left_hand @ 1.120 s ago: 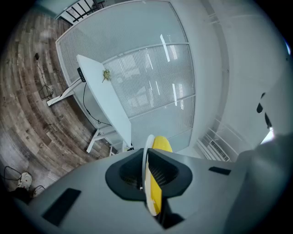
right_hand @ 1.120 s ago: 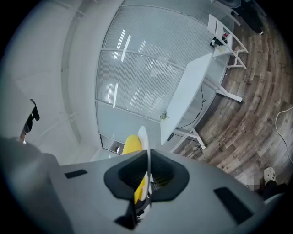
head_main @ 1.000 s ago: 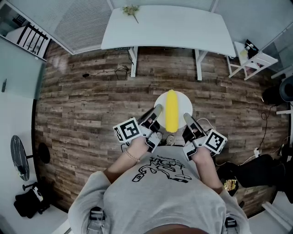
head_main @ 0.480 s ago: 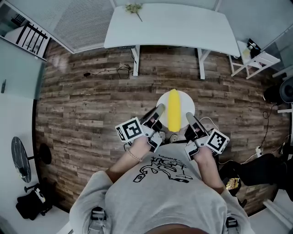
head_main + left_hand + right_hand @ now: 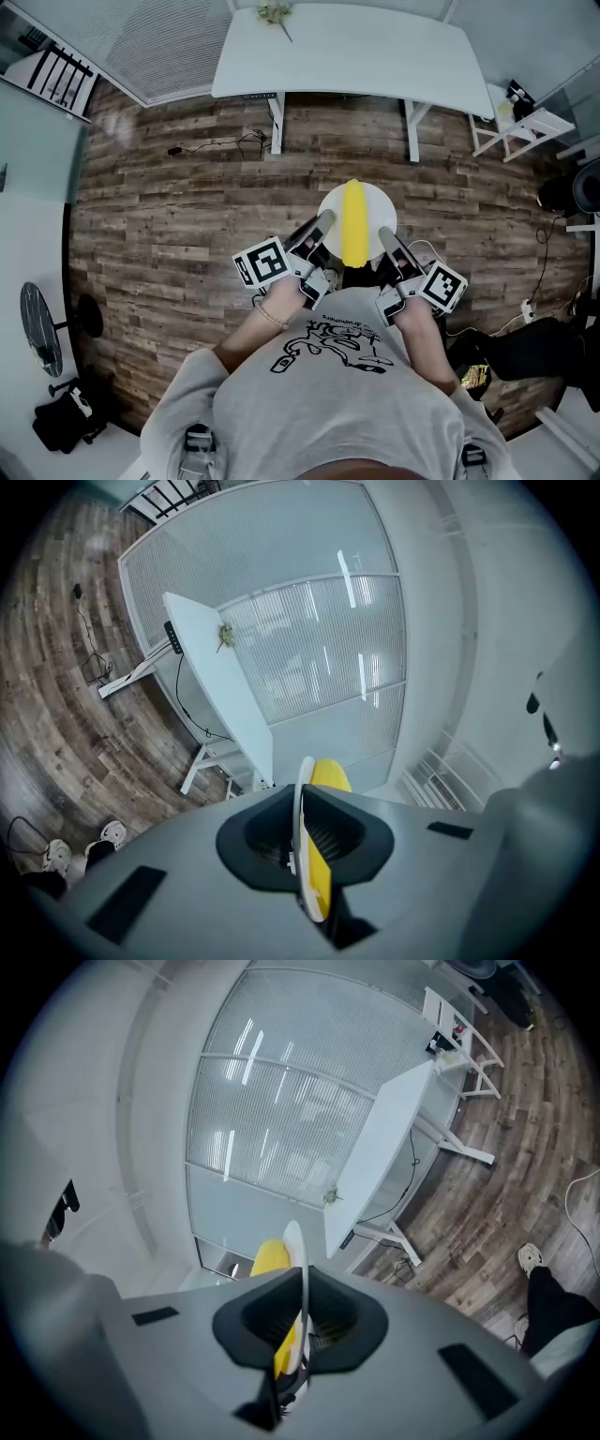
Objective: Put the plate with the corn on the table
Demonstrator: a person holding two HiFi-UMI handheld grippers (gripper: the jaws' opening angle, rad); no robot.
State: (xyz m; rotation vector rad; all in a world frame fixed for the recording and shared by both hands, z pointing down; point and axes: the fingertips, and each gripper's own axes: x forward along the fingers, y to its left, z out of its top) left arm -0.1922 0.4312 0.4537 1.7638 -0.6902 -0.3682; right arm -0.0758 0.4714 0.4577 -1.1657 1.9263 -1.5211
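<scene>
- The plate carries one thing: a yellow corn lying lengthwise across its middle.
- The left gripper is clenched on the plate's left rim, which runs edge-on between its jaws.
- The right gripper is clamped on the opposite rim in the same way.
- The plate hangs roughly level between the two, just in front of the person's chest, above the wooden floor.
- The white table stands well apart ahead; a small green sprig lies at its far edge.
</scene>
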